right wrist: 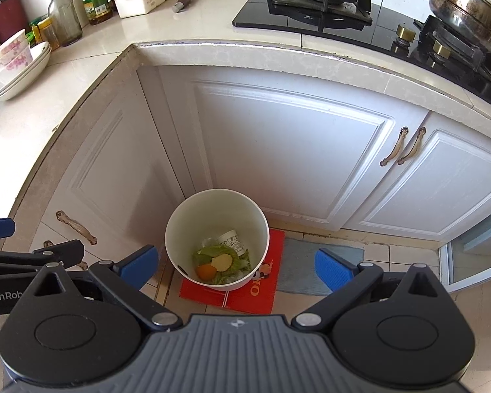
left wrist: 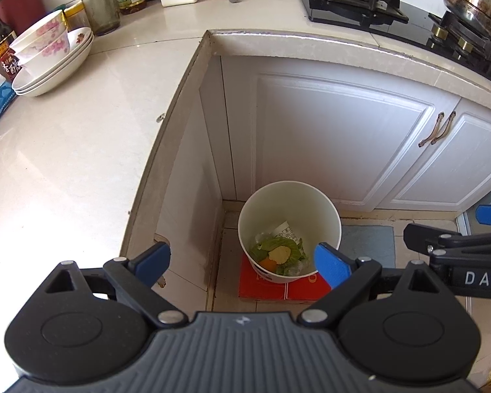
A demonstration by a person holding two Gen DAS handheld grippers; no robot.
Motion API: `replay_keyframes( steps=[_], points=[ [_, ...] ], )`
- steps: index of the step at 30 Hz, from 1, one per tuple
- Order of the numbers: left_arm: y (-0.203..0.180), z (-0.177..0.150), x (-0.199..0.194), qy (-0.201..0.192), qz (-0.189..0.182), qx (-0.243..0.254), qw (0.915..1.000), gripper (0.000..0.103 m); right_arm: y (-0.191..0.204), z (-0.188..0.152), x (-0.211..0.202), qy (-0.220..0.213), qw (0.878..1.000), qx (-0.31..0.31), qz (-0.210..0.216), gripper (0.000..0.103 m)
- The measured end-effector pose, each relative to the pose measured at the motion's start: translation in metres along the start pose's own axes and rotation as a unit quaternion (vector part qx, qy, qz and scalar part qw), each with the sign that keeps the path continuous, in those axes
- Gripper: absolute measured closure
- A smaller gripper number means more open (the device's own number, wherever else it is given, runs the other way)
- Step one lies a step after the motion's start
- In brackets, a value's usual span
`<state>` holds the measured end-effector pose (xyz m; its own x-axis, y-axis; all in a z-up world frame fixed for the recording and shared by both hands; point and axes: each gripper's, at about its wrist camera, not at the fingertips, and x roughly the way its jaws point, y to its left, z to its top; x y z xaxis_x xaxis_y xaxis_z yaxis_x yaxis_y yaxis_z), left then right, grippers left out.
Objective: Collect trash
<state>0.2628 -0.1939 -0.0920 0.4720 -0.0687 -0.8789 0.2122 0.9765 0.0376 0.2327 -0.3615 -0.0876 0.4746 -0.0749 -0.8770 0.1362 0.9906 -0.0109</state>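
Both grippers empty above the round white plastic bin (right wrist: 216,239).

Your left gripper (left wrist: 242,262) and right gripper (right wrist: 237,267) gape wide (nothing held); next, find more trash.

black linkages, blue fingers (left wrist: 330,265), ribbed grey body.

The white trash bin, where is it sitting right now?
In both wrist views the white trash bin stands on the floor in the inner corner of the white cabinets, on a red mat, below both open claws.
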Motion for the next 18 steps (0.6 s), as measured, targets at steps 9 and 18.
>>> replay_keyframes(
  steps=[9, 18],
  points=[
    [0.0012, 0.0016, -0.0033, -0.001, -0.002, -0.006, 1.0000, 0.008, 0.0019, 0.0024, -0.0044, -0.006, 1.000, -0.002, 0.000, 0.000],
    [0.0017, 0.0029, -0.0059, -0.004, -0.001, -0.007, 1.0000, 0.008, 0.0013, 0.0036, -0.0069, -0.008, 1.000, -0.005, 0.001, 0.000]
  ],
)
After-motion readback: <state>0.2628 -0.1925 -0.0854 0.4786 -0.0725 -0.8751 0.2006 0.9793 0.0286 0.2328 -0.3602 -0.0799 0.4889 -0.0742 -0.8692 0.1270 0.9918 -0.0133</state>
